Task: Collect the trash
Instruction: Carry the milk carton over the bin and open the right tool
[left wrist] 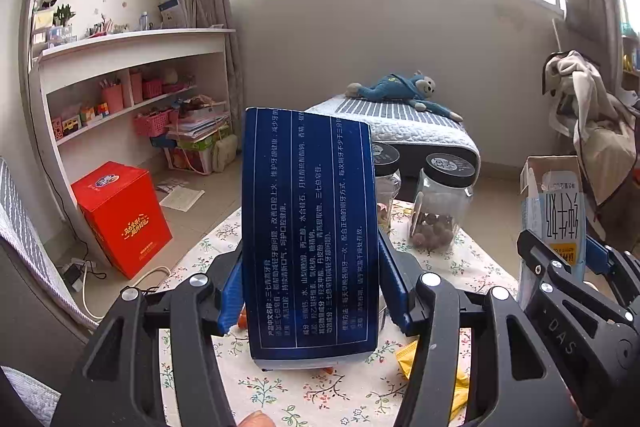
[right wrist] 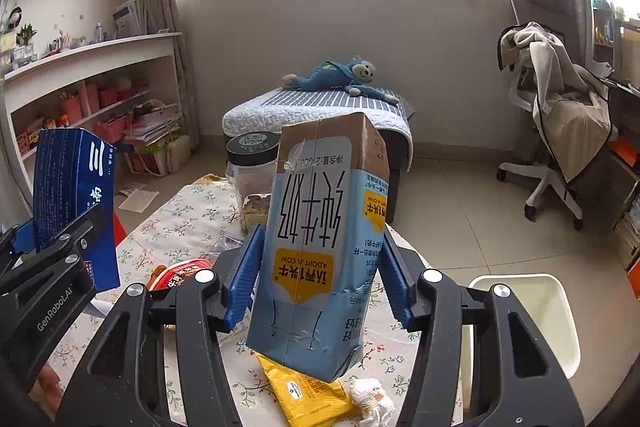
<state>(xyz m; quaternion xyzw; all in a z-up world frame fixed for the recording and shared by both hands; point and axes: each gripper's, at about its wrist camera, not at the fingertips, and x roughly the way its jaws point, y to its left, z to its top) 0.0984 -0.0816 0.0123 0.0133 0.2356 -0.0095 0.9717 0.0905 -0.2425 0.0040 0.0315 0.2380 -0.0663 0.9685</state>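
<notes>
While left claw (left wrist: 310, 291) clamps dark blue box (left wrist: 310, 235) upright above floral counter (left wrist: 280, 395), right claw (right wrist: 320, 275) clamps light blue milk carton (right wrist: 320, 251) upside down, yellow wrapper (right wrist: 308, 395) and crumpled tissue (right wrist: 372, 401) beneath, white bin (right wrist: 532, 307) right of counter.

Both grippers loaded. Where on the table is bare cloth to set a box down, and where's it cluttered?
Bare floral cloth on the left part of the table, between its left edge and the jars. Crowded near the grippers: red packet, yellow packet, crumpled tissue. The white bin right of the table looks empty.
</notes>
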